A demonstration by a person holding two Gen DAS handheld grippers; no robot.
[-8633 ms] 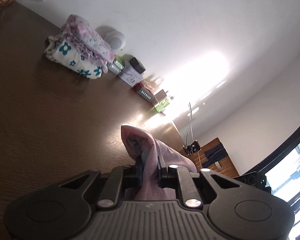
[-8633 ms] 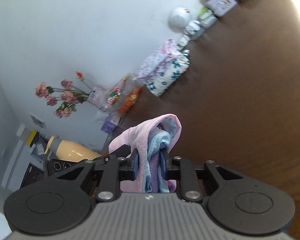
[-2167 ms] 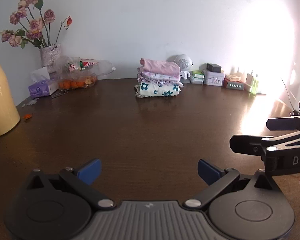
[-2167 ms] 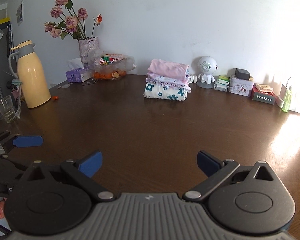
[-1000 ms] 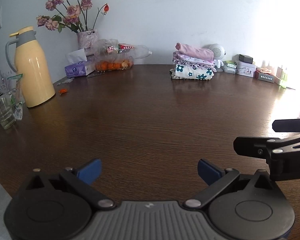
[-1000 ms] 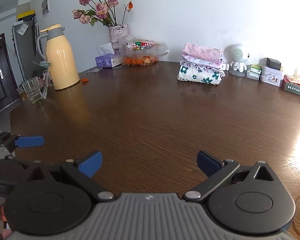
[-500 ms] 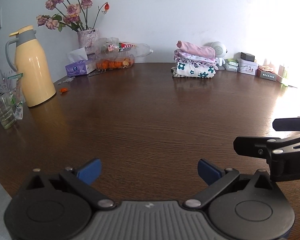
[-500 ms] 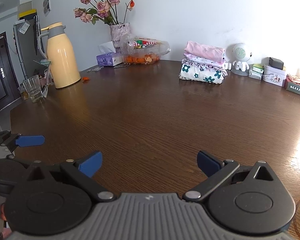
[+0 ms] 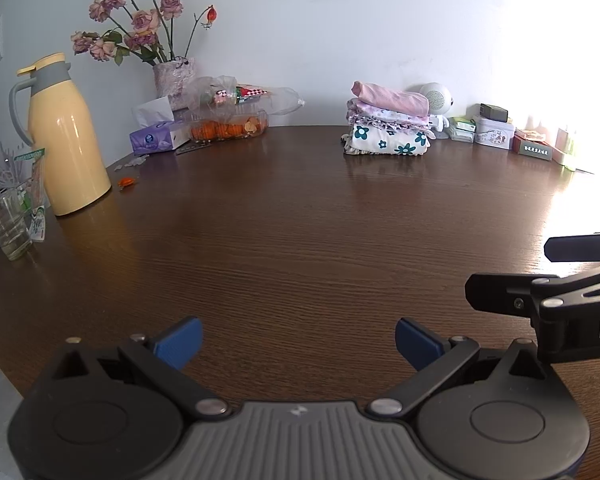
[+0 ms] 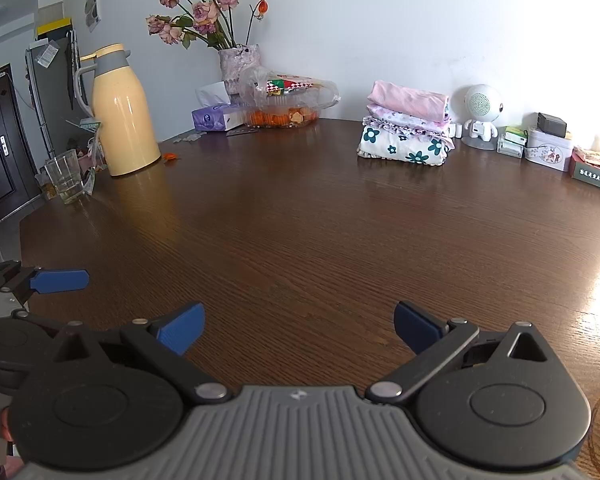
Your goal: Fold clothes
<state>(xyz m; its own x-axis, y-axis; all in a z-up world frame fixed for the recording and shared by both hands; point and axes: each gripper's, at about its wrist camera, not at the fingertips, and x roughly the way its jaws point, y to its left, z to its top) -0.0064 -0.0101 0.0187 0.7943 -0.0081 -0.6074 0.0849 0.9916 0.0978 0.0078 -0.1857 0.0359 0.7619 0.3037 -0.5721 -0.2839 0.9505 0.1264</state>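
A stack of folded clothes (image 9: 388, 124) (image 10: 406, 128) rests at the far edge of the brown table (image 9: 300, 220) (image 10: 300, 220), with a pink piece on top, a lilac print under it and a white piece with teal flowers at the bottom. My left gripper (image 9: 298, 342) hovers open over the table's near edge, nothing between its blue pads. My right gripper (image 10: 300, 326) is open too and holds nothing. Each gripper shows at the side of the other's view.
A yellow thermos (image 10: 122, 132), a glass (image 10: 66, 182), a vase of roses (image 10: 238, 68), a tissue box (image 10: 216, 117) and a bag of snacks (image 10: 288, 100) stand at the far left. A small white robot speaker (image 10: 482, 116) and small boxes (image 10: 548, 148) line the far right.
8.6 s ago both grippers were shut on a pink garment. Now both are open and empty, and a pink piece tops the stack. In the last second the views barely shifted.
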